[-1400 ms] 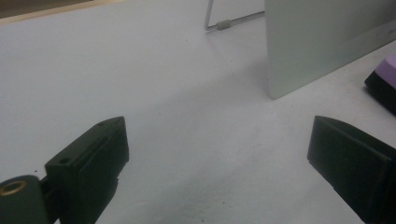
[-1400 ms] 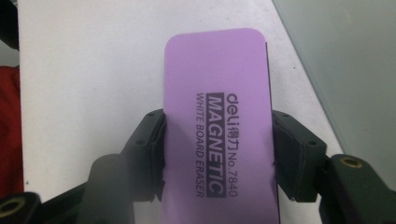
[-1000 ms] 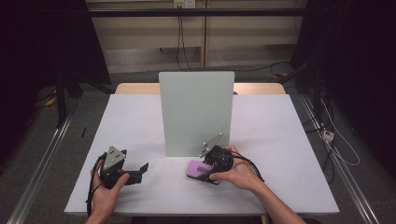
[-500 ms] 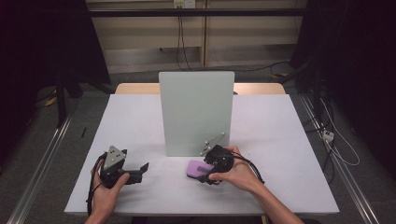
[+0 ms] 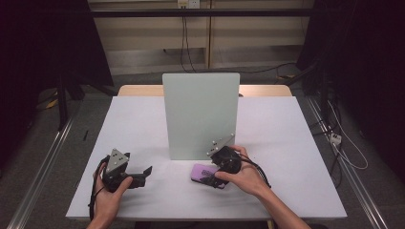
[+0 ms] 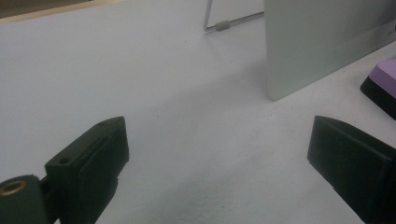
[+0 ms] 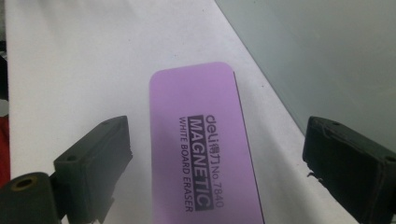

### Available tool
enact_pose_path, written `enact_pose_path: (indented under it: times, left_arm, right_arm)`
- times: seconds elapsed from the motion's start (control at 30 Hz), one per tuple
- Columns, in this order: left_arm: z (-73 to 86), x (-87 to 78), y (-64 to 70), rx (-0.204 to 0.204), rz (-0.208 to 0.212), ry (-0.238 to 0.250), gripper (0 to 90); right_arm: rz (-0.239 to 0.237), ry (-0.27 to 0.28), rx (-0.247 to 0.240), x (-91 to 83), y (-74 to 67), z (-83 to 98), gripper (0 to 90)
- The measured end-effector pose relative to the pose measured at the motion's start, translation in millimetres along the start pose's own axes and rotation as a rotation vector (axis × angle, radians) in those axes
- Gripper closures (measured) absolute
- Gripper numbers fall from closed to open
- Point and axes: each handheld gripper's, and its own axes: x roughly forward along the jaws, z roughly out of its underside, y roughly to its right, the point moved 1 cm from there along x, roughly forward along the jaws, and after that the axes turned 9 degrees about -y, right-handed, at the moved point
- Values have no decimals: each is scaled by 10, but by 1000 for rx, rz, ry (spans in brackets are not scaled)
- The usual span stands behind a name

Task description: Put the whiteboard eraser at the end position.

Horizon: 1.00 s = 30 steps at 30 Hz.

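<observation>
The purple whiteboard eraser [image 7: 205, 140] lies flat on the white surface [image 5: 143, 124], just in front of the upright pale board [image 5: 200, 114] and beside its lower right corner. My right gripper [image 5: 210, 177] hangs over it with jaws spread wide, one on each long side, neither touching. I judge it light and stiff, with a smooth plastic top that could slip and a dark felt layer beneath, so I would pinch across the narrow width at the long edges, near the middle. Its long axis runs straight away from my right jaws, roughly along the foot of the board. My left gripper [image 5: 143, 172] rests well apart, jaws spread and empty.
</observation>
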Motion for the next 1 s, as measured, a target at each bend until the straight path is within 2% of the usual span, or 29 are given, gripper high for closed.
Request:
enact_pose_path:
  times: [0.17, 0.3, 1.0]
  left_arm:
    - [-1, -1, 2, -1, 1, 0, 54]
    - [-2, -1, 4, -3, 3, 2, 54]
    - [-7, -4, 6, -13, 8, 3, 53]
  right_arm:
    - [11, 31, 17, -35, -22, -13, 81]
    - [39, 65, 25, -71, -20, -17, 87]
    - [145, 218, 182, -236, 44, 218, 95]
